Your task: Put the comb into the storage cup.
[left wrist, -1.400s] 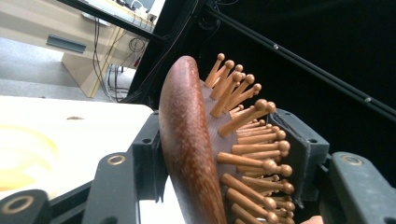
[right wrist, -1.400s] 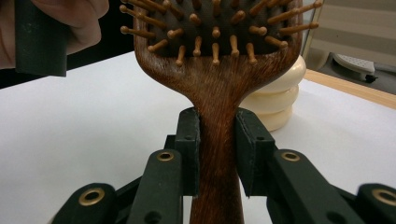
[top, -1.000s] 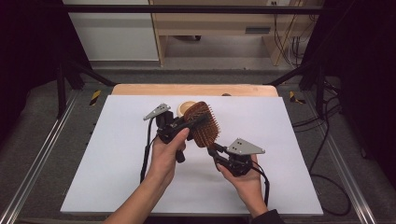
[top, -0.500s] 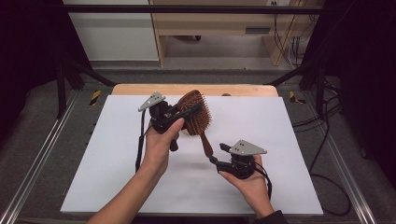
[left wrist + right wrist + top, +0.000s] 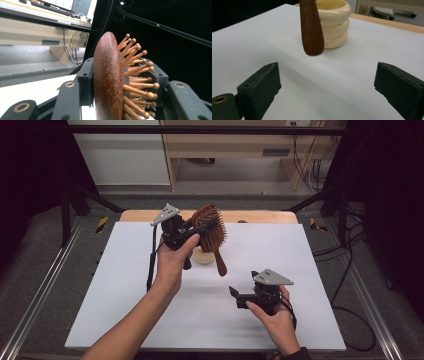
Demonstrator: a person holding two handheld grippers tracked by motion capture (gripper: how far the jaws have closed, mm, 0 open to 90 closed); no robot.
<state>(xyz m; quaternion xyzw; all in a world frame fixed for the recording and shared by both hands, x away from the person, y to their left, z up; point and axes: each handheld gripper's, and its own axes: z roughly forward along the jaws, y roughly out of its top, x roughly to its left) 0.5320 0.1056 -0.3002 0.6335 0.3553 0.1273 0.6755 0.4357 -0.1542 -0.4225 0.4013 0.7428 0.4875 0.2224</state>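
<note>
- No text, label, brand, number or sign could be read in any picture.
- The monitor (image 5: 62, 3) at the top of the left gripper view showed small green marks, but they were too small to read.

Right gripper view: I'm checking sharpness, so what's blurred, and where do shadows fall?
Right gripper view: the brush handle and cream holder look sharp, the near jaws soft; a faint shadow lies on the white sheet. Left gripper view: the brush head is crisp, the background dark.
</note>
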